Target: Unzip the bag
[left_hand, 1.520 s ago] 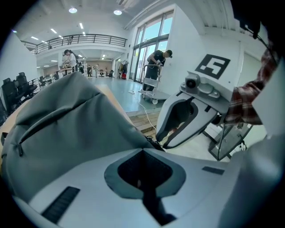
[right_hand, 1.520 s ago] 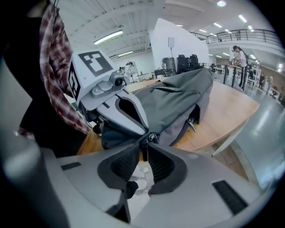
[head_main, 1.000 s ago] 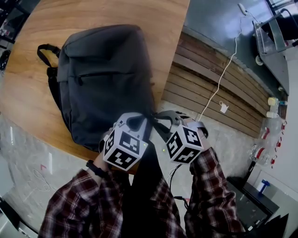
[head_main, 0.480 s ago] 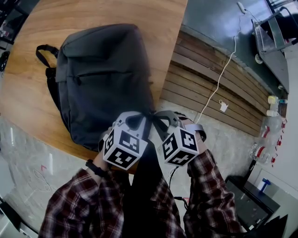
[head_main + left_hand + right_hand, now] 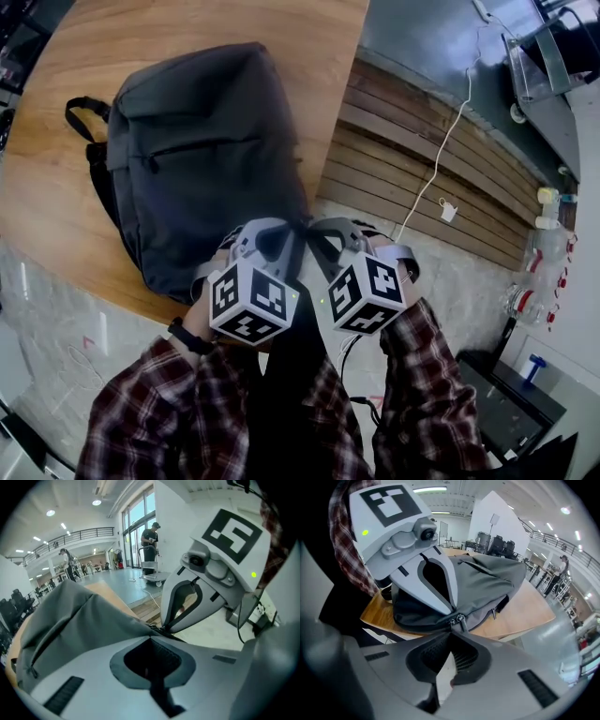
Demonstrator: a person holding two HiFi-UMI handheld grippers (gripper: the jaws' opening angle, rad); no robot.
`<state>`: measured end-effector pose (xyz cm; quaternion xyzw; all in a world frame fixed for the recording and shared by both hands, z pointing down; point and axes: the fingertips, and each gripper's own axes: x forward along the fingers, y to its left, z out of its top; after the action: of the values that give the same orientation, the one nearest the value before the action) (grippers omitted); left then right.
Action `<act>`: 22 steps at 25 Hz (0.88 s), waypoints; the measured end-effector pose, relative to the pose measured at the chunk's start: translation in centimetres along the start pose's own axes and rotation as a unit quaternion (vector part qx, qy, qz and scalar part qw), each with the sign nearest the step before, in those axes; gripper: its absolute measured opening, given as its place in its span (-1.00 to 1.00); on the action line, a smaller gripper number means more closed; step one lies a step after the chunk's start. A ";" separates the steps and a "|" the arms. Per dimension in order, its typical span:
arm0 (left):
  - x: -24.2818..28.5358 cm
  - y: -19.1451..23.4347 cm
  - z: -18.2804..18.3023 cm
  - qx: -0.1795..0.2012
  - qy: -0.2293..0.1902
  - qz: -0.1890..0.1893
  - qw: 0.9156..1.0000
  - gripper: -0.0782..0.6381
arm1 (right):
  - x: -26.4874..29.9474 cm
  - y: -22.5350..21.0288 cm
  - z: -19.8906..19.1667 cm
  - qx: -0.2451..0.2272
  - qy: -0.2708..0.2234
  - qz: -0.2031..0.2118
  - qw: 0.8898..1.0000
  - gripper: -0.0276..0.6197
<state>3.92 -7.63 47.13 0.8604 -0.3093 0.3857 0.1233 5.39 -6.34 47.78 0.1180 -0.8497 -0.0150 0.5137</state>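
bag (image 5: 202, 159) lies flat on the table (image 5: 56, 216), long axis running away from the person. both grippers meet at its near right corner. left gripper (image 5: 153, 631) jaws are pinched together on the bag edge. right gripper (image 5: 452, 627) jaws appear closed on a zipper pull (image 5: 461, 619).

Left gripper (image 5: 152, 630) and right gripper (image 5: 453, 624) side by side, jaws closed, tips nearly touching

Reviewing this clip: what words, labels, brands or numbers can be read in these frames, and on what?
No readable text anywhere.
On the backpack: no brand or label shows.
Cubes on the left gripper and right gripper: black-and-white square markers, not letters.
Bottles at the head view's right edge: labels too small to read.
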 end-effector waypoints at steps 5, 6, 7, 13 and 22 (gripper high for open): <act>1.1 0.2 -0.5 -0.082 0.006 -0.076 0.994 -0.76 | 0.2 1.5 -0.8 0.017 0.017 -0.006 1.000 -0.89; 1.2 0.3 -0.5 -0.092 0.007 -0.087 0.992 -0.76 | 0.1 1.8 -0.9 0.031 0.016 -0.007 0.999 -0.89; 1.3 0.4 -0.5 -0.101 0.008 -0.096 0.990 -0.76 | 0.1 2.2 -1.0 0.046 0.015 -0.006 0.999 -0.89; 1.5 0.5 -0.7 -0.134 0.018 -0.130 0.982 -0.76 | 0.1 4.9 -1.9 0.110 0.013 -0.003 0.994 -0.88; 2.0 1.2 0.1 -0.152 0.006 -0.120 0.981 -0.76 | -0.7 9.5 0.2 0.230 -0.050 -0.008 0.972 -0.89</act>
<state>4.19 -9.46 48.50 0.8603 -0.2583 0.3217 0.2995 3.78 3.02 48.46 0.2393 -0.8538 0.1710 0.4295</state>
